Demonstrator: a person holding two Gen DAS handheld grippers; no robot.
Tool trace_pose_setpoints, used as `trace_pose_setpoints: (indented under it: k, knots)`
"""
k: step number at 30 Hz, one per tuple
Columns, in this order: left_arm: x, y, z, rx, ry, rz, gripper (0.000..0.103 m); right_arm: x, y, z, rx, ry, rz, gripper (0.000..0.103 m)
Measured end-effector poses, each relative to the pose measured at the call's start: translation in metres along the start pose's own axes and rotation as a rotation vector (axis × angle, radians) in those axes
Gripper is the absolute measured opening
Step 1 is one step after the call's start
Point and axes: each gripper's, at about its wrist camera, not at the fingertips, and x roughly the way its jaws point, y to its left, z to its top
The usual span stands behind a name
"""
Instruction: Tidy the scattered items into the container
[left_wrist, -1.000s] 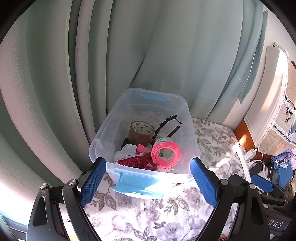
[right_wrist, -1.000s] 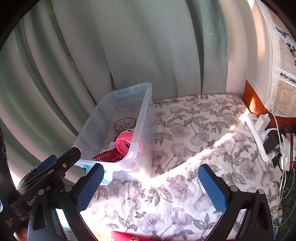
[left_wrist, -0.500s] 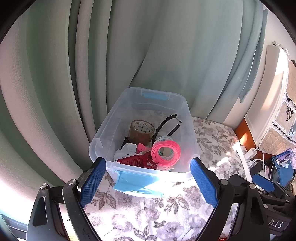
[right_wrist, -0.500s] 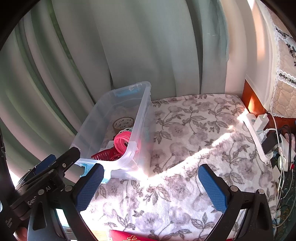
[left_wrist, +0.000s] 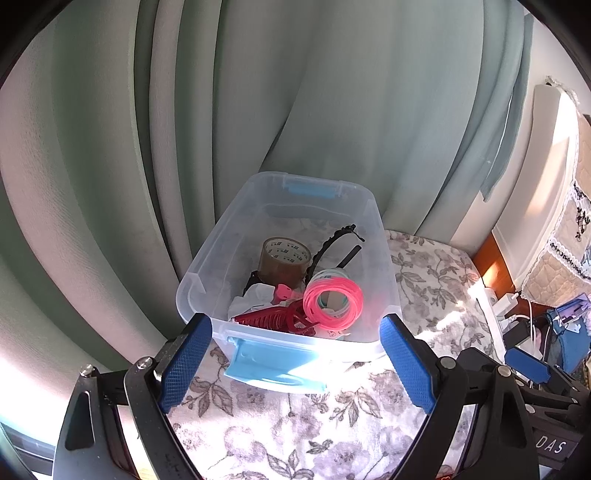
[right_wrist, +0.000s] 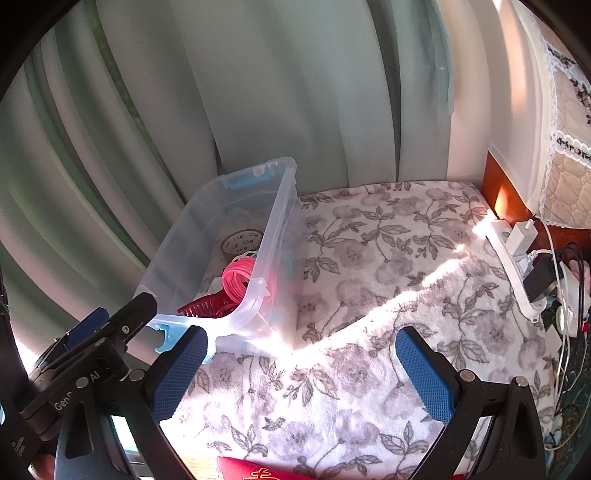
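Left wrist view: left gripper (left_wrist: 295, 363) spread wide, empty — clear container (left_wrist: 376, 236) just ahead, holding tape roll (left_wrist: 284, 260), pink rings (left_wrist: 332, 302), red clip (left_wrist: 273, 319), black headband (left_wrist: 332, 240). Right wrist view: right gripper (right_wrist: 299, 373) wide, empty; container (right_wrist: 273, 225) ahead-left on floral cloth (right_wrist: 388, 258).

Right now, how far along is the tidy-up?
Looks nearly done. In the clear bin: tape roll, pink coils, red clip, black headband. In hand: nothing; the left claw and right claw are both open and empty. Left: the floral cloth shows no loose items, except a red object cut off at the right view's bottom edge; I cannot tell what it is.
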Motion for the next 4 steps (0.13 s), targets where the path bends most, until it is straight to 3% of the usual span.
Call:
trace_pose_setpoints:
  k: [4]
  knots:
    - [0.0004, -0.0011, 0.0002, 0.009, -0.005, 0.007, 0.093, 0.0007, -0.0005, -0.0002, 0.001, 0.001, -0.001, 0.103]
